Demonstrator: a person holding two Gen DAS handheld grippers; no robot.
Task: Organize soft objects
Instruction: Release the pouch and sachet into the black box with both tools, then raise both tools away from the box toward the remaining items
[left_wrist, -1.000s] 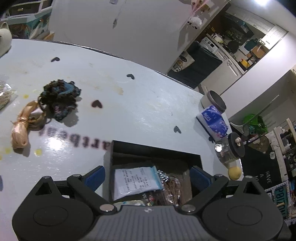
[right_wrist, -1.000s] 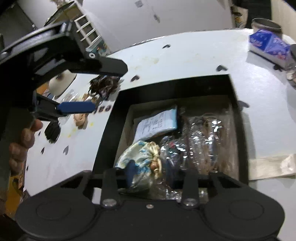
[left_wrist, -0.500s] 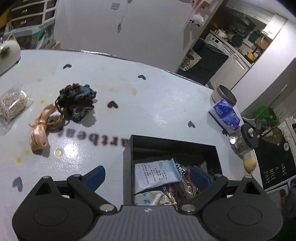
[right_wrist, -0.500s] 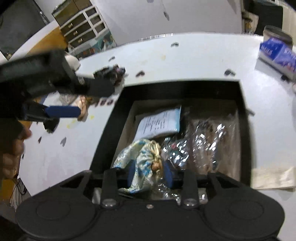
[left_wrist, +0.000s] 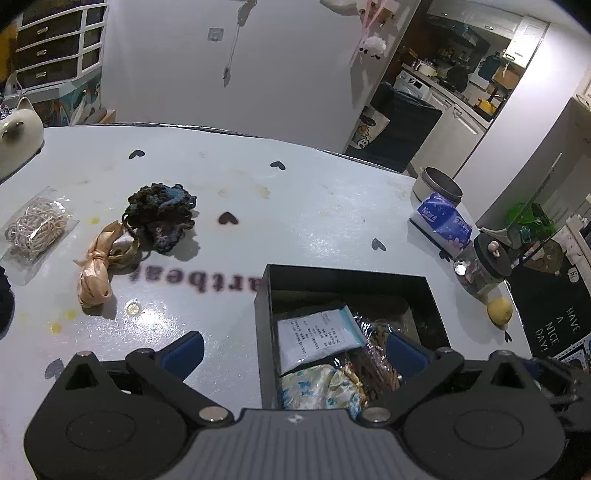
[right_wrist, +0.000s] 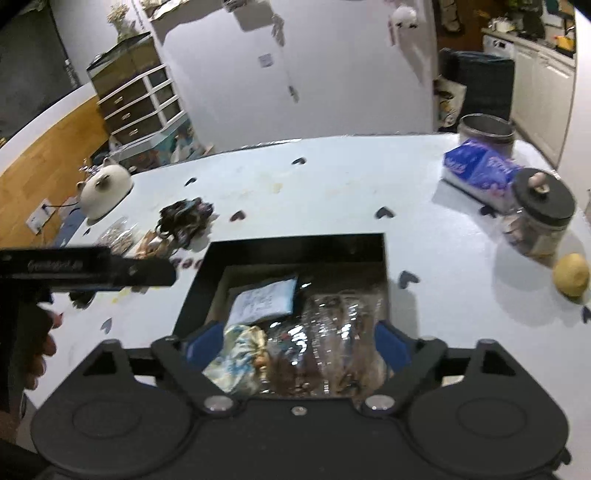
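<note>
White tabletop (left_wrist: 314, 221) dotted with dark hearts carries a black box (left_wrist: 343, 277). Inside the box lie a floral fabric pouch (right_wrist: 236, 354), a labelled zip bag (right_wrist: 264, 301) and crinkled clear packets (right_wrist: 332, 332). Left of the box sit a dark crocheted scrunchie (left_wrist: 160, 214) and a peach ribbon (left_wrist: 98, 269). Right gripper (right_wrist: 295, 341) is opening above the pouch, clear of it; left gripper (left_wrist: 291, 350) is opening, nothing held.

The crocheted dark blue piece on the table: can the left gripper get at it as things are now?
Probably yes. The left gripper has its jaws wide and holds nothing, and bare table lies between it and the crocheted piece. Only the satin ribbon touches that piece, on its near left side.
</note>
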